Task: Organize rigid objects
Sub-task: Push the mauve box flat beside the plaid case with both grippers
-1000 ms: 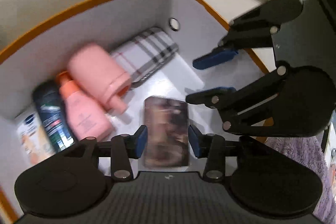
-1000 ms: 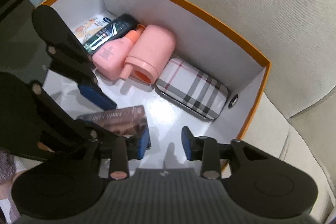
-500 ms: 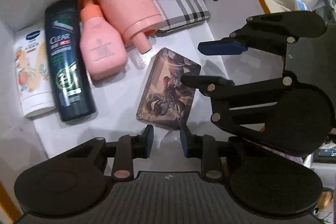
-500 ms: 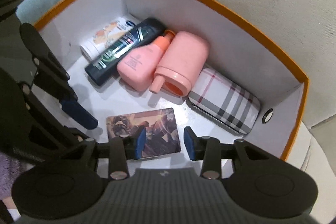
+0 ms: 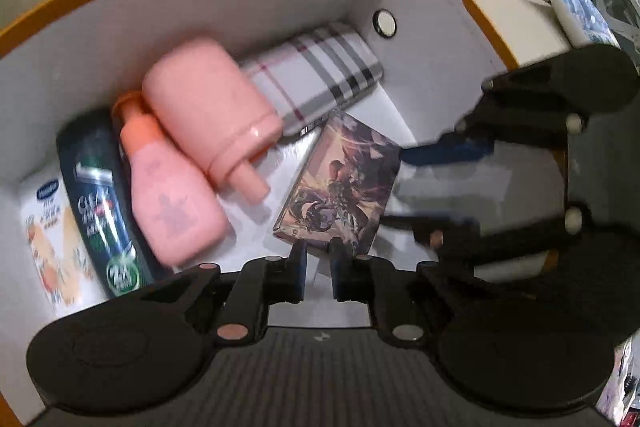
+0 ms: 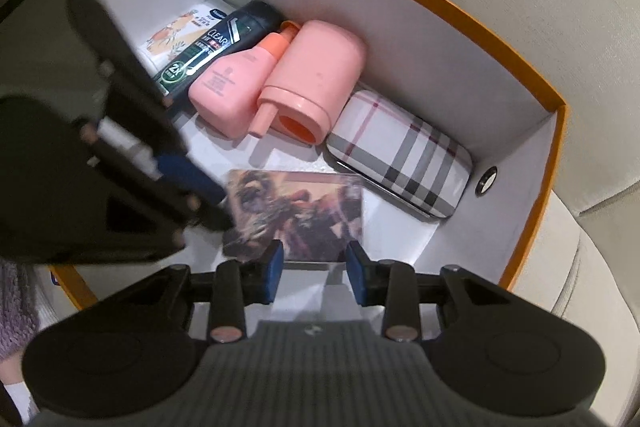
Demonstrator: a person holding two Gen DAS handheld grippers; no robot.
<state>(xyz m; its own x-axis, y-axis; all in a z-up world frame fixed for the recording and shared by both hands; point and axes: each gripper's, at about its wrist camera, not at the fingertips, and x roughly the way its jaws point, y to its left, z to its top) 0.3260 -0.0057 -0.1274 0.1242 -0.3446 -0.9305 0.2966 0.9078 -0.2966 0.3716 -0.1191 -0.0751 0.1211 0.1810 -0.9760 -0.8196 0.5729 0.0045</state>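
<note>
Inside the orange-rimmed box (image 6: 532, 75), your bottles line the far wall so the floor stays free for flat items. Your picture card (image 6: 296, 213) lies on that floor beside the plaid case (image 6: 400, 163). Your left gripper (image 5: 318, 261) is pinched nearly together on nothing; your right gripper (image 6: 314, 267) is narrowing (card edge between the pads, contact unclear), probably to square it.

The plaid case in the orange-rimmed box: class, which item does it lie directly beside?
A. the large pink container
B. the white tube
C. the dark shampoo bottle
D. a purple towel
A: in the right wrist view the plaid case lies next to the large pink container, with the other bottles farther along the row.
</note>
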